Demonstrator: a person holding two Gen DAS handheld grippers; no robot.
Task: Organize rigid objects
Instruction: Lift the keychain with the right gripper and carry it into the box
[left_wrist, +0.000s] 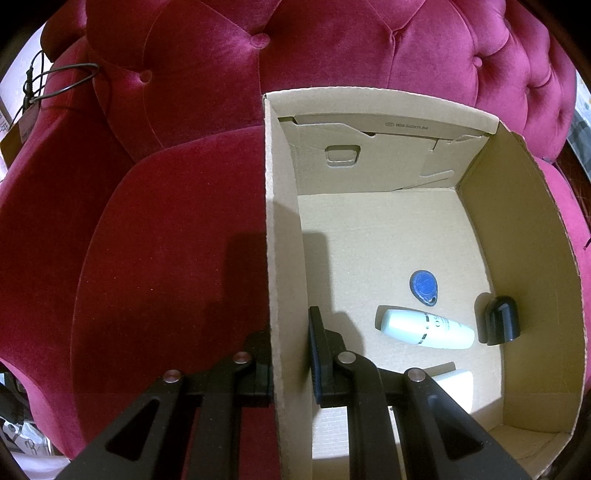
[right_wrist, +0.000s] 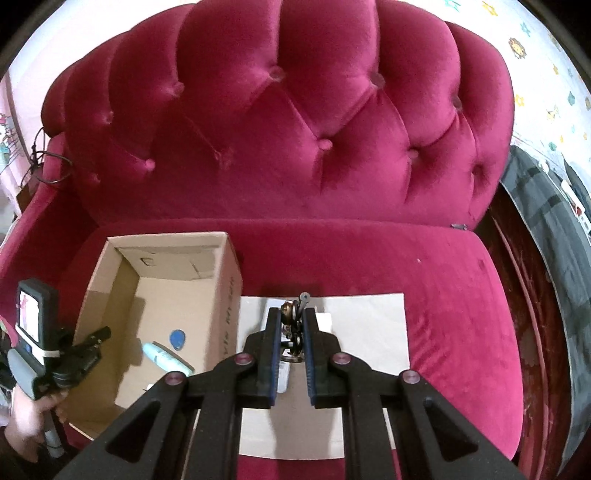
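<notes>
Landmark: open cardboard box (left_wrist: 517, 236), standing on the seat of a crimson tufted sofa (left_wrist: 177, 229).

Left wrist view, items inside the box:
- Blue key fob (left_wrist: 424, 287), flat on the box floor, toward the right wall.
- White tube (left_wrist: 428, 328) with a dark band, lying on its side just nearer the camera than the fob.
- Black domed cap (left_wrist: 499, 320), against the right wall, just beside the tube's end.
- A pale white item (left_wrist: 456, 387) at the near end of the floor, partly hidden by the tool's arms; kind cannot be told.
- Left tool (left_wrist: 290, 363): clenched on the box's left wall, one finger outside, one inside.

Right wrist view, items outside the box:
- White sheet of paper (right_wrist: 369, 332), flat on the seat, touching the box's right wall.
- Right tool (right_wrist: 291, 332): over the sheet, clenched on a small dark metal object (right_wrist: 290, 314) with a brass-coloured round part and a thin dark stem standing above the fingertips; its exact kind cannot be told.
- A whitish item on the sheet under the right tool, largely hidden.
- The person's hand (right_wrist: 26, 417), at the box's left side, holding the left tool's handle.

Shown in this view alone: the sheet, the held object, the hand. The black cap shows only in the left view. Fob and tube appear in both.
</notes>
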